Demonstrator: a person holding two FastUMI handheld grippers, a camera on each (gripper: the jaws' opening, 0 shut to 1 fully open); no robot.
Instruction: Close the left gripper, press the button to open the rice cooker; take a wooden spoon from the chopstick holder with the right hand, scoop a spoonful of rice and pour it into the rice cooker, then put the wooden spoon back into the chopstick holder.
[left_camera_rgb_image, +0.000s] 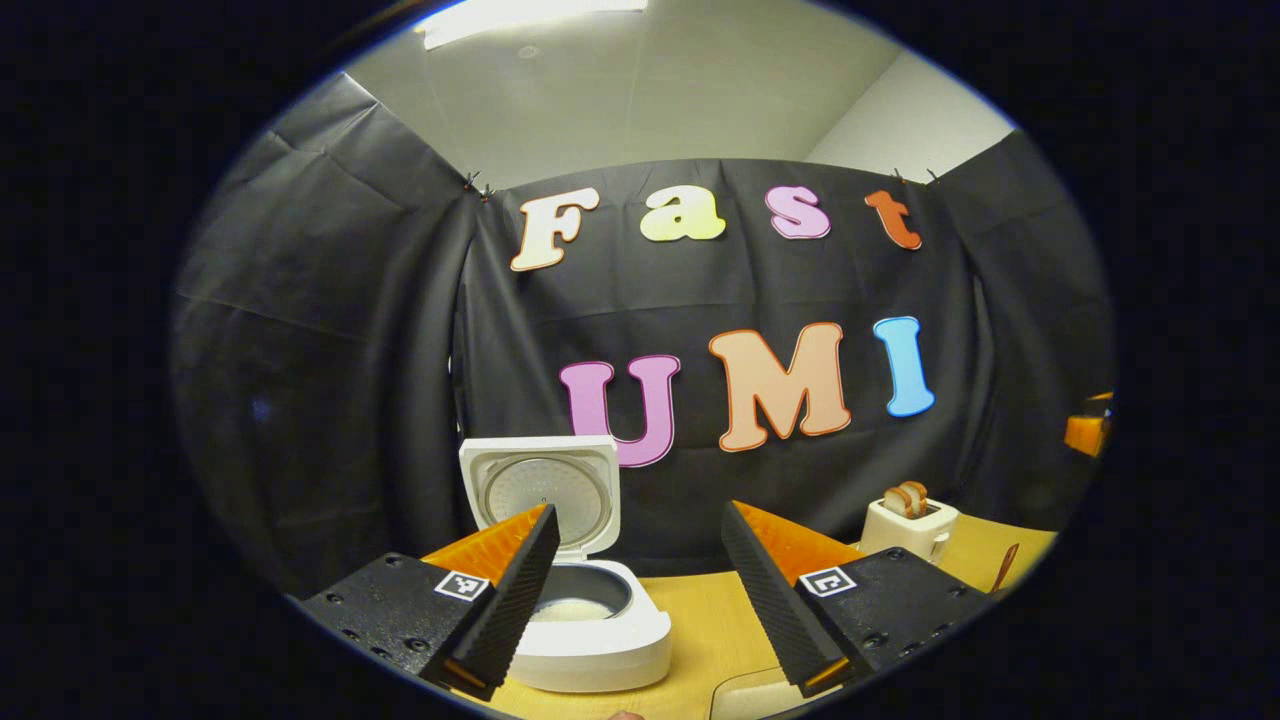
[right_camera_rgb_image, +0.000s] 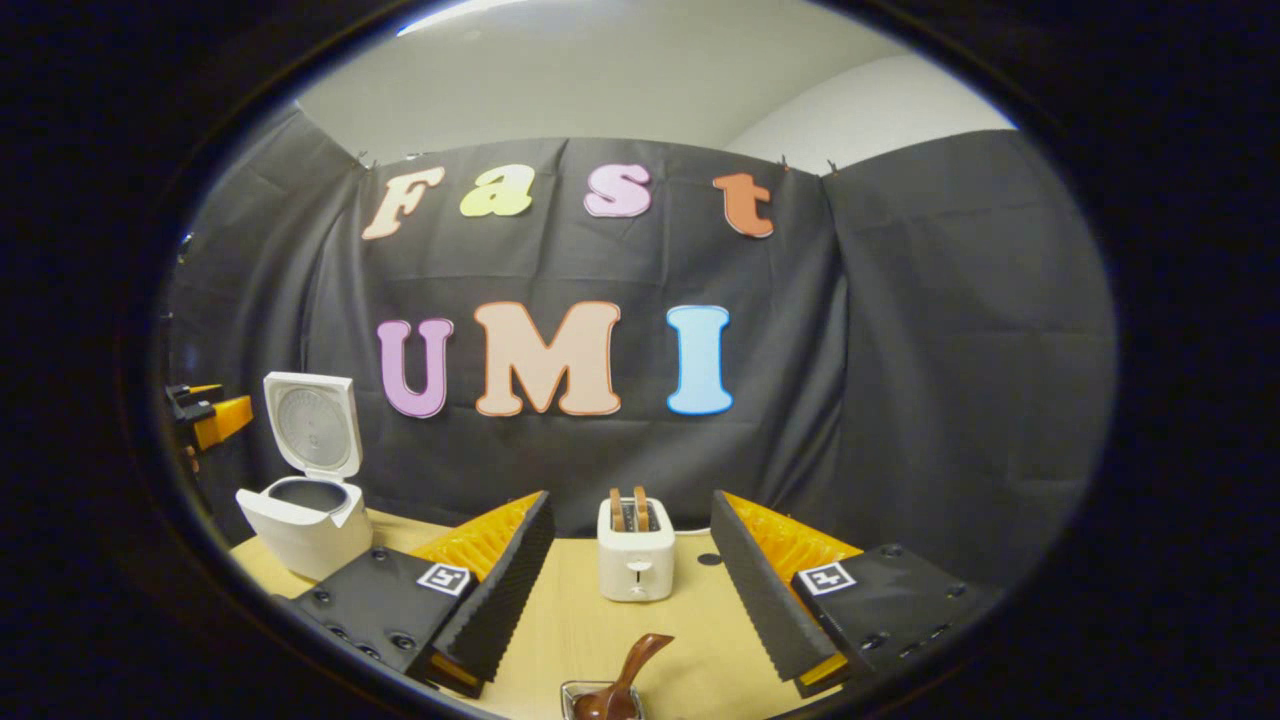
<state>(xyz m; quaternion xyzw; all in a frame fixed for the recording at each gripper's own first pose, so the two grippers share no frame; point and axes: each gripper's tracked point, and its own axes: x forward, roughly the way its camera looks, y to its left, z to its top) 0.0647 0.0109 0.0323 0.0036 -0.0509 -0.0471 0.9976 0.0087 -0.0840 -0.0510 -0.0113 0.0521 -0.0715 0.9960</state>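
Observation:
The white rice cooker (left_camera_rgb_image: 600, 640) stands open on the wooden table, its lid (left_camera_rgb_image: 540, 490) upright, with white rice in the pot. My left gripper (left_camera_rgb_image: 638, 515) hovers just in front of it, open and holding nothing. In the right gripper view the cooker (right_camera_rgb_image: 305, 515) sits far left. The wooden spoon (right_camera_rgb_image: 625, 680) stands in the chopstick holder (right_camera_rgb_image: 575, 695) at the bottom edge, below and between the fingers of my right gripper (right_camera_rgb_image: 631, 500), which is open and apart from it. The spoon's tip (left_camera_rgb_image: 1005, 567) also pokes up at the right in the left gripper view.
A white toaster (right_camera_rgb_image: 636, 550) with two slices of bread stands at the back of the table, also seen as the toaster (left_camera_rgb_image: 908, 525) at the right. A pale container rim (left_camera_rgb_image: 750, 695) peeks in at the bottom. The other gripper (right_camera_rgb_image: 215, 415) hangs far left.

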